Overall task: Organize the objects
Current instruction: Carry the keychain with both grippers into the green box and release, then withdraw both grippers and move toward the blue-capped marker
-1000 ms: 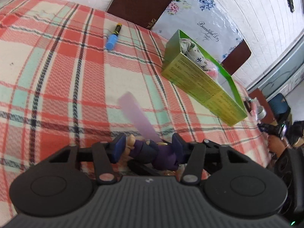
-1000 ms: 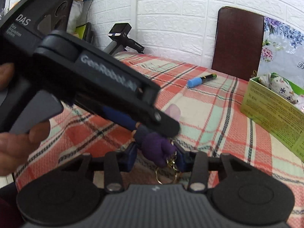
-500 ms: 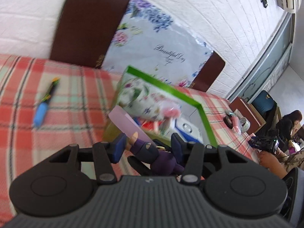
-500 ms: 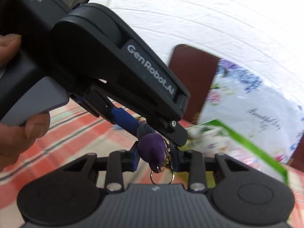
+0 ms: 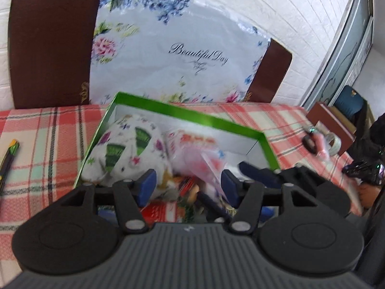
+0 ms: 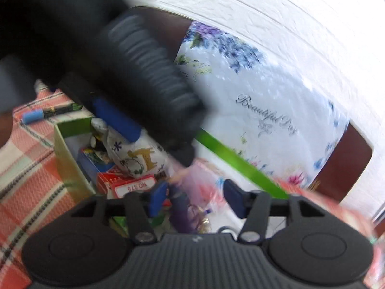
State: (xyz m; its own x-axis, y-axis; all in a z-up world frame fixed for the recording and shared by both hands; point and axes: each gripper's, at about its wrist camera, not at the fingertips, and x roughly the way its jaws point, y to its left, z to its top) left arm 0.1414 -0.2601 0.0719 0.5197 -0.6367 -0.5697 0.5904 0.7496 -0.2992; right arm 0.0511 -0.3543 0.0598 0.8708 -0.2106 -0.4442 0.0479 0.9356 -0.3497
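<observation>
A green open box (image 5: 187, 112) stands on the plaid table, holding a floral cloth pouch (image 5: 127, 147), red packets and a pink bag. My left gripper (image 5: 189, 185) is open over the box's near end, with nothing between its blue pads. My right gripper (image 6: 193, 198) is open too, over the same box (image 6: 69, 166). The purple figure keychain (image 6: 181, 210) lies blurred below its jaws, inside the box. The left gripper's body (image 6: 134, 77) fills the upper left of the right wrist view.
A blue-capped marker (image 5: 8, 161) lies on the plaid cloth left of the box; it also shows in the right wrist view (image 6: 45, 114). Two brown chair backs and a floral package (image 5: 173, 55) stand behind the table. Small items (image 5: 320, 142) sit at the right edge.
Both grippers moved over the green box and opened. The purple figure keychain, held by both before, has dropped into the box.
</observation>
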